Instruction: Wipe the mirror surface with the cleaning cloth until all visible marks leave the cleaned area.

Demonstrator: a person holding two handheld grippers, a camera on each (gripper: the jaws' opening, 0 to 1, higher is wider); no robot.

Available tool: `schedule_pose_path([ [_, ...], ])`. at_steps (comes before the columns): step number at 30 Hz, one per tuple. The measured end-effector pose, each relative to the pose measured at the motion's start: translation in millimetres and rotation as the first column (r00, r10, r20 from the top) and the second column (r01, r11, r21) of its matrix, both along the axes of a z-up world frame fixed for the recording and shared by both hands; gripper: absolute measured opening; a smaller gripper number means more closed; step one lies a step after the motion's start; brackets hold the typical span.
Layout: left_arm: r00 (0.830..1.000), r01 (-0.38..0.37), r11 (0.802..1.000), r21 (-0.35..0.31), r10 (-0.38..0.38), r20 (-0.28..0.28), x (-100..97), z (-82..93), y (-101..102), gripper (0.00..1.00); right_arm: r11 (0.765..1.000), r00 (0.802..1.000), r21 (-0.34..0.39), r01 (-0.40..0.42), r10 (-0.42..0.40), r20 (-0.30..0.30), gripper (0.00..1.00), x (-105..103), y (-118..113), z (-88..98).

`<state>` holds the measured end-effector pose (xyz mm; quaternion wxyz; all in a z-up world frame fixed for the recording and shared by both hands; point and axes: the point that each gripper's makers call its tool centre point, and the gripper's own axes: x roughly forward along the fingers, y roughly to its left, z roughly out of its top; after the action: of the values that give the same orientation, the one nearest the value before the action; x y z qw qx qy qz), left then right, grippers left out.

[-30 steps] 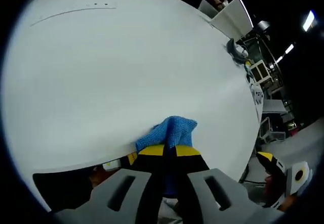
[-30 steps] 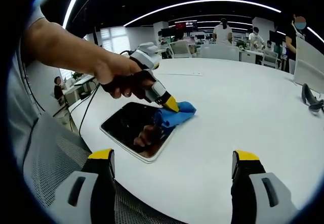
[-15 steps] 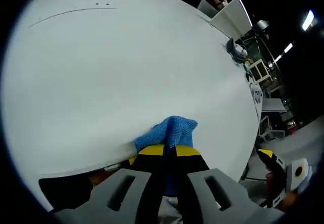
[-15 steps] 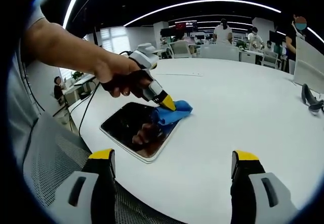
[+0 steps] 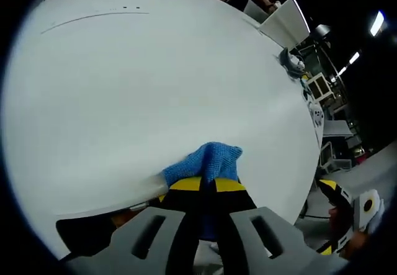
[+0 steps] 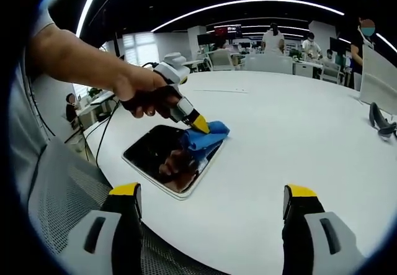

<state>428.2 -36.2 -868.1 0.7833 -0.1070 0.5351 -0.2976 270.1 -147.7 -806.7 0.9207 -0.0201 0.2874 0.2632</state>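
A blue cleaning cloth [image 6: 203, 138] is pressed onto the far right edge of a dark rectangular mirror [image 6: 158, 157] lying flat on the white table [image 6: 291, 138]. My left gripper [image 6: 200, 125], held by a hand, is shut on the cloth. In the left gripper view the cloth [image 5: 206, 161] bulges out past the yellow-tipped jaws of that left gripper [image 5: 208, 185], and a dark strip of the mirror [image 5: 93, 234] shows at the lower left. My right gripper [image 6: 211, 203] hovers open near the table's front edge, apart from the mirror, with nothing between its jaws.
A grey mesh chair [image 6: 56, 200] stands at the lower left by the table edge. A dark object [image 6: 379, 121] lies at the table's far right beside a white panel [image 6: 378, 79]. People [image 6: 273, 39] and desks fill the background.
The left gripper has slid the cloth a little leftward, further onto the mirror. The right gripper has stayed still.
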Motion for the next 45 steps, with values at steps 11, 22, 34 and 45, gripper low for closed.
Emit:
schedule_pose_path([
  [11, 1.000, -0.009, 1.000, -0.002, 0.009, 0.004, -0.3, 1.0, 6.5, 0.04, 1.000, 1.000, -0.010, -0.001, 0.001, -0.006, 0.93, -0.7, -0.2, -1.4],
  [22, 1.000, -0.019, 1.000, 0.008, 0.019, 0.022, -2.3, 1.8, 5.3, 0.04, 1.000, 1.000, -0.010, 0.001, -0.001, -0.007, 0.94, -0.6, -0.9, -2.0],
  [34, 0.997, -0.025, 1.000, 0.014, 0.024, 0.075, -12.8, -0.2, 8.5, 0.04, 1.000, 1.000, -0.014, -0.003, 0.002, -0.008, 0.94, -0.5, -1.1, -2.9],
  [45, 0.993, -0.034, 0.999, 0.000, 0.034, 0.110, -34.0, 2.2, 12.6, 0.04, 1.000, 1.000, -0.016, 0.000, 0.000, -0.009, 0.94, -1.3, 0.0, -2.4],
])
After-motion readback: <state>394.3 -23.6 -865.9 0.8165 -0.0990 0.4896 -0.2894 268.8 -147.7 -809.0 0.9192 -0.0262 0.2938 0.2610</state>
